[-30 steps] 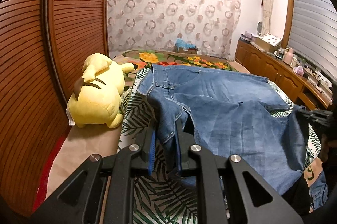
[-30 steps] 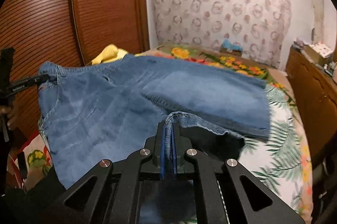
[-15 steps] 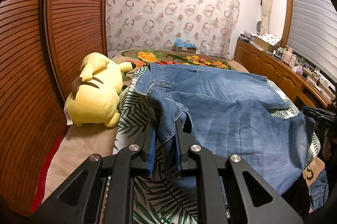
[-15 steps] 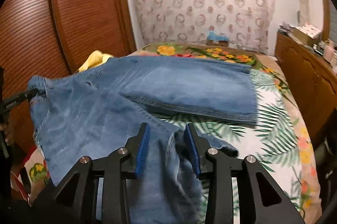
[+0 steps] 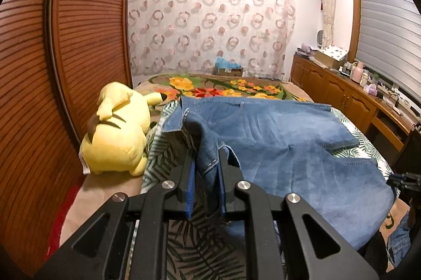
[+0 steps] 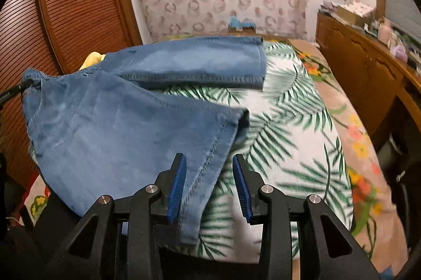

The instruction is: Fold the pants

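Note:
Blue denim pants lie spread on the bed, both legs reaching to the right. My left gripper is shut on the waistband corner nearest me, with a bunch of denim held between the blue pads. In the right wrist view the pants lie with the near leg's hem resting on the leaf-print sheet. My right gripper is open, its jaws wide apart, with the edge of that leg lying loose between them. The left gripper's tip shows at the waistband at far left.
A yellow plush toy lies on the bed's left side by the wooden louvred wardrobe. The leaf-print sheet covers the bed. A wooden sideboard with clutter runs along the right wall.
My right gripper has opened and let go of the leg hem, which has dropped onto the sheet. My left gripper still holds the waistband and has come lower.

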Demonstrator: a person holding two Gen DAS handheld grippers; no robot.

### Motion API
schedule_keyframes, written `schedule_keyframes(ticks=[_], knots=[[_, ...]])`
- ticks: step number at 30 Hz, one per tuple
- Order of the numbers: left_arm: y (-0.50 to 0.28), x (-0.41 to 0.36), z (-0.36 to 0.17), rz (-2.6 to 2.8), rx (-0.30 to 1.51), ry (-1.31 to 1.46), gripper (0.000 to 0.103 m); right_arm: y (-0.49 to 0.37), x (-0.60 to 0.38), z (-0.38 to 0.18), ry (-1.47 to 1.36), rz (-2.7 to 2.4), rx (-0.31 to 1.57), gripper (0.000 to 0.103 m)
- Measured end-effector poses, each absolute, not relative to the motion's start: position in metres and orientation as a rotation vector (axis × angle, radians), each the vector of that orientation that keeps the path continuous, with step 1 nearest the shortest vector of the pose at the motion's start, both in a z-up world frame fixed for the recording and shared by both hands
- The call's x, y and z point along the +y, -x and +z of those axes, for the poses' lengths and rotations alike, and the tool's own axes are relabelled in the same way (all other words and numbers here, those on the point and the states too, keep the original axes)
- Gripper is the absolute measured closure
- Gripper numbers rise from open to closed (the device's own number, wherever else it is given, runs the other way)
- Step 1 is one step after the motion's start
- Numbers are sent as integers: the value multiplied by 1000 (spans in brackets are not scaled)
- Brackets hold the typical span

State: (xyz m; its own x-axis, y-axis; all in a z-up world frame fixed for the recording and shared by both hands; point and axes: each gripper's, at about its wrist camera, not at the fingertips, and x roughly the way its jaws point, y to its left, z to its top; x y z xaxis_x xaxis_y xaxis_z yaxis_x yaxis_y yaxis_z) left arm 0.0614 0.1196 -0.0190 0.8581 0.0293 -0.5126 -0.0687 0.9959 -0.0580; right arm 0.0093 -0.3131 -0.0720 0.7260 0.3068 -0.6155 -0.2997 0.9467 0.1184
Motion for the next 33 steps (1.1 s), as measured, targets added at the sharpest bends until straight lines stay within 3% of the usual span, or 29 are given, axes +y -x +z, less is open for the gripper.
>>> schedule_keyframes(ticks=[16,17,18,19,23,33], knots=[[-82,111,1,27,494,74,88,5,-299,-77,0,398,794,64],[-85,112,3,28,490,76,88,4,-298,-77,4,413,794,65],[-86,113,5,28,484,80,89,4,-297,-76,7,430,789,84],[-88,114,7,28,479,82,89,2,-296,-74,14,439,783,90],[-102,116,16,29,459,85,89,-9,-302,-58,17,463,713,96],[-148,123,38,35,427,111,89,-50,-325,21,24,398,492,97]])
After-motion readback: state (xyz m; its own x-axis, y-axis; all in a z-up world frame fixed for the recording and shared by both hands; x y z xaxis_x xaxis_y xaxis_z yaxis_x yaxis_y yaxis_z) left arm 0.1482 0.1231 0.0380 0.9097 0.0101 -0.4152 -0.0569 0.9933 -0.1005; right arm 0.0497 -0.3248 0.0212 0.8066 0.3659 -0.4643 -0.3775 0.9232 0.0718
